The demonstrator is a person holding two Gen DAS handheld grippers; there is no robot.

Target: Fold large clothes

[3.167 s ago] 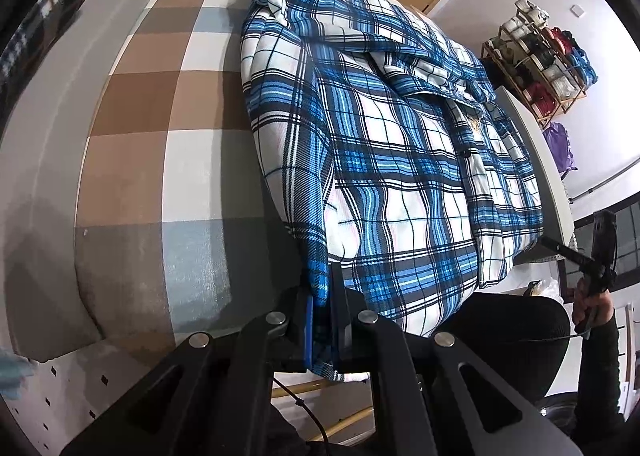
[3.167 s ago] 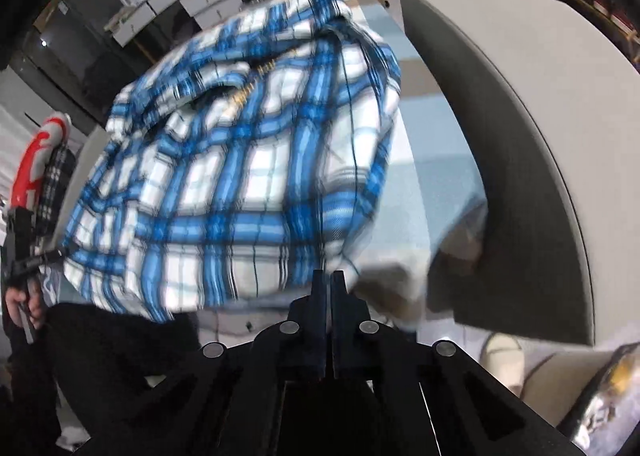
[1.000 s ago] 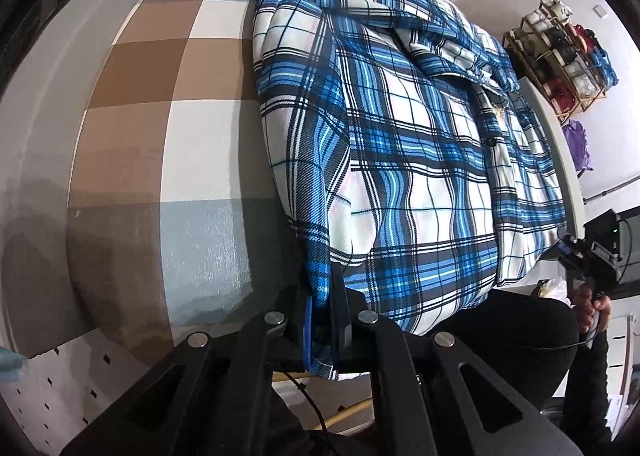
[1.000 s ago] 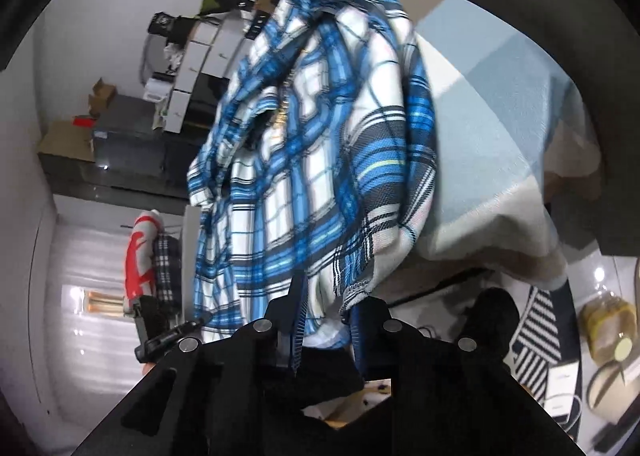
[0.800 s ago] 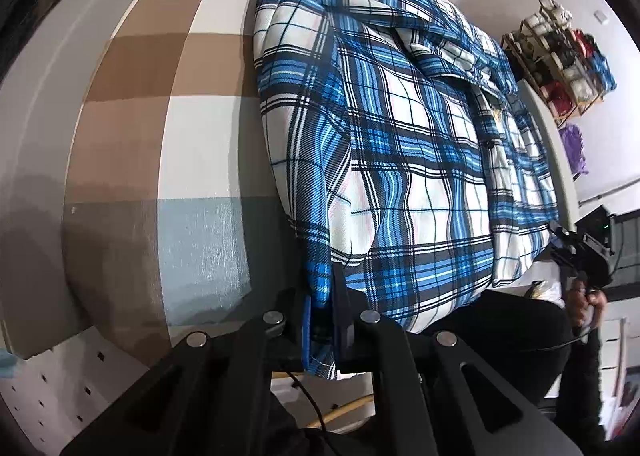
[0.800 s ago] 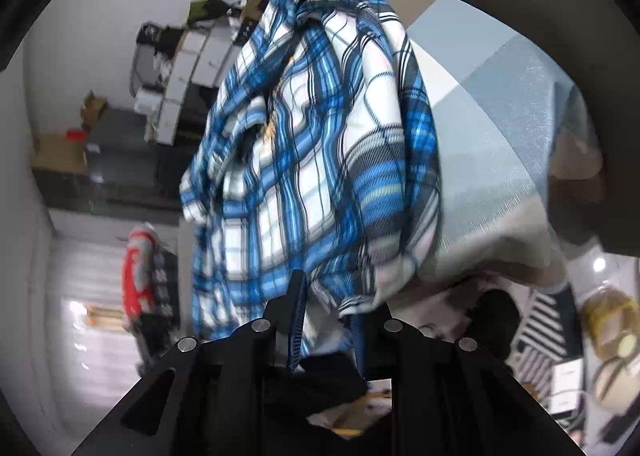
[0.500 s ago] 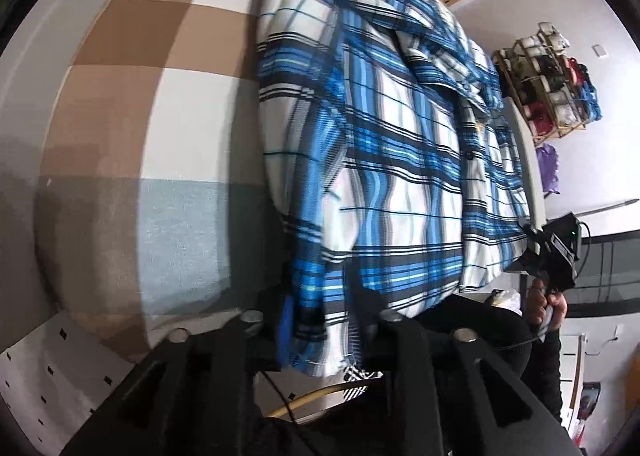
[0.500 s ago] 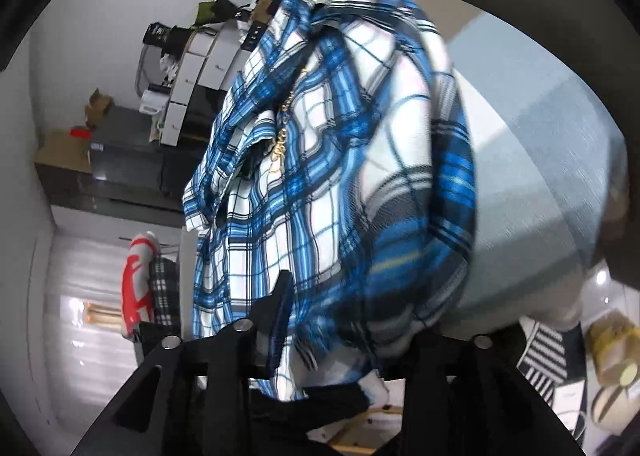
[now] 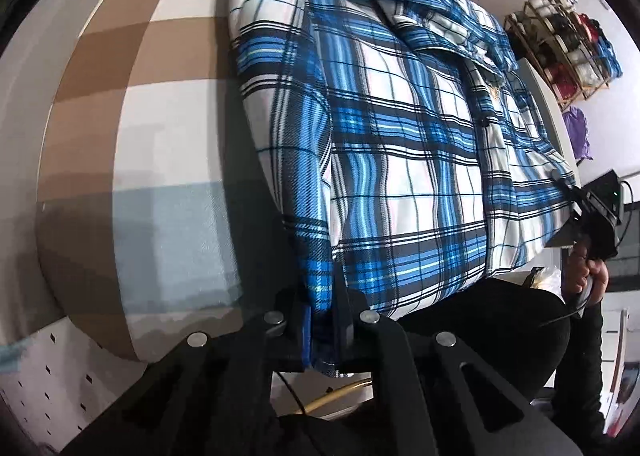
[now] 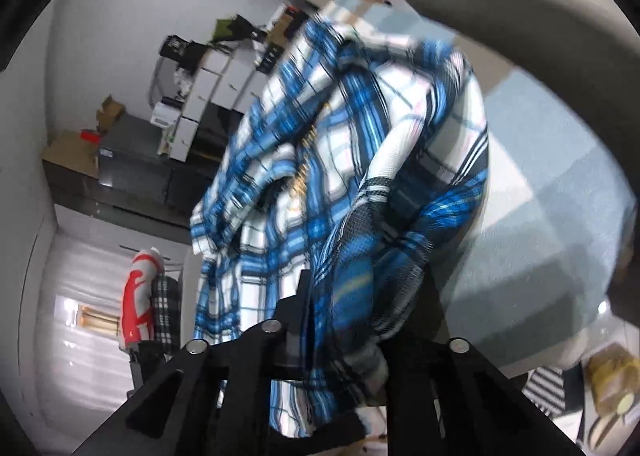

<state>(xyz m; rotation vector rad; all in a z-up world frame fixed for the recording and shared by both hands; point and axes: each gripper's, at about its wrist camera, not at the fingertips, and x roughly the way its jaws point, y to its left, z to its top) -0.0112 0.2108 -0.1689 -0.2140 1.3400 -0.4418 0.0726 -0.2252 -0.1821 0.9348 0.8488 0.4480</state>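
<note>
Left gripper (image 9: 320, 302): jaws closed on the shirt (image 9: 404, 143) hem, a thin edge pinched at 6 o'clock in its view. Right gripper (image 10: 360, 320): jaws have just been closing, a thick bunch of hem between them, pads pressing on it; view blurred.

Shirt lies buttoned, front up, on the checked cover (image 9: 160, 135), its body running toward 12 o'clock, hem hanging off the near edge. In the left view the right gripper sits at 3 o'clock on the far hem corner, the person's hand (image 9: 588, 276) under it.

Risks, as I judge them:
- Left pinch is shallow; a sharp lift could pull the edge free.
- Right bite is bunched, likely several layers; fold line would come out skewed.
- Uneven lift between hands drags the collar end across the cover, wrinkling it.
- Loose sleeve folds near the collar may trap inside the fold.
</note>
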